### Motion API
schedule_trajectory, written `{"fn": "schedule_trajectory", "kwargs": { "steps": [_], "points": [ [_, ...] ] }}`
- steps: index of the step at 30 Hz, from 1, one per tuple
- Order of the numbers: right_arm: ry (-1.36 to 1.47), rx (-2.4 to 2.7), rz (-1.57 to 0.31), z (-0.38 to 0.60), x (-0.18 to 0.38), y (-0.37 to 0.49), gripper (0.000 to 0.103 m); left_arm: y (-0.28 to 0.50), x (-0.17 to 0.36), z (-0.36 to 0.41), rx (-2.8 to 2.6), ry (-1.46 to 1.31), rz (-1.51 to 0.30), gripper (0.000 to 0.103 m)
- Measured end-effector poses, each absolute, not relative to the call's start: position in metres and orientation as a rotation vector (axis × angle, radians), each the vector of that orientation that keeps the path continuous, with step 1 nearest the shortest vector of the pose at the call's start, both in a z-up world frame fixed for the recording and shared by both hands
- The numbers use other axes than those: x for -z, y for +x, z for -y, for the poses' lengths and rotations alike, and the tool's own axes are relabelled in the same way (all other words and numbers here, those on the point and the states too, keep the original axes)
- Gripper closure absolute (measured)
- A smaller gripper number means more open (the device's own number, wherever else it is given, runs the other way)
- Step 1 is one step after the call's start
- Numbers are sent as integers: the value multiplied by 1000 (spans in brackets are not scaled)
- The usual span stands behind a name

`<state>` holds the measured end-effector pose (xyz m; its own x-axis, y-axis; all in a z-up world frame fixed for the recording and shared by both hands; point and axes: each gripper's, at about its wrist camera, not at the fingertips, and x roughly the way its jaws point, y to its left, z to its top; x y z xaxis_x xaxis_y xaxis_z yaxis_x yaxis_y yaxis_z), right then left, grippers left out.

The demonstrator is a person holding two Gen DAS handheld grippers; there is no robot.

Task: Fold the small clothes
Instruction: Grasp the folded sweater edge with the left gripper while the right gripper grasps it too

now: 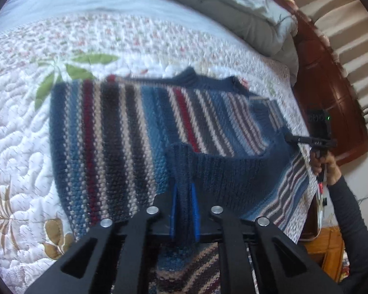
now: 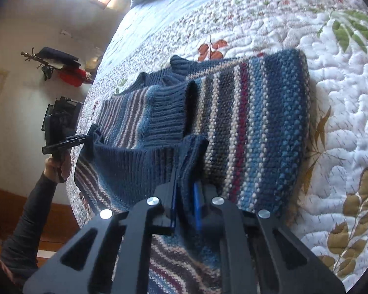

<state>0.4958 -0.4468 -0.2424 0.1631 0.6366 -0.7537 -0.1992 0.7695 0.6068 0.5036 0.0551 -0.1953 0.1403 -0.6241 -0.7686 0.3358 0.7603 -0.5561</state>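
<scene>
Striped knit sweater (image 1: 125, 132) spread on the quilted floral bedspread (image 1: 19, 127), its navy ribbed hem (image 1: 223, 171) lifted off the near edge and pinched at both corners: left gripper (image 1: 184, 196) clamped on one fold of the hem, right gripper (image 2: 186, 196) clamped on the other. Seen only from the left wrist: wooden headboard (image 1: 326, 93), curtain (image 1: 343, 19) and grey duvet (image 1: 245, 12) at far right, plus the right hand (image 1: 323, 164) gripping its tool. Seen only from the right wrist: white wall with a coat hook (image 2: 51, 66) at far left, and the left hand (image 2: 59, 166) with dark sleeve (image 2: 29, 223).
</scene>
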Motion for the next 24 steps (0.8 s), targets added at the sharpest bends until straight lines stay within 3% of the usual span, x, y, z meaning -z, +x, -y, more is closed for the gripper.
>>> {"fn": "schedule_trajectory", "kwargs": {
  "steps": [15, 24],
  "points": [
    [342, -597, -1100, 436, 136, 481, 94, 485, 117, -75, 685, -336, -1025, 94],
    [371, -516, -995, 442, 110, 519, 94, 527, 77, -85, 622, -349, -929, 95]
  ]
}}
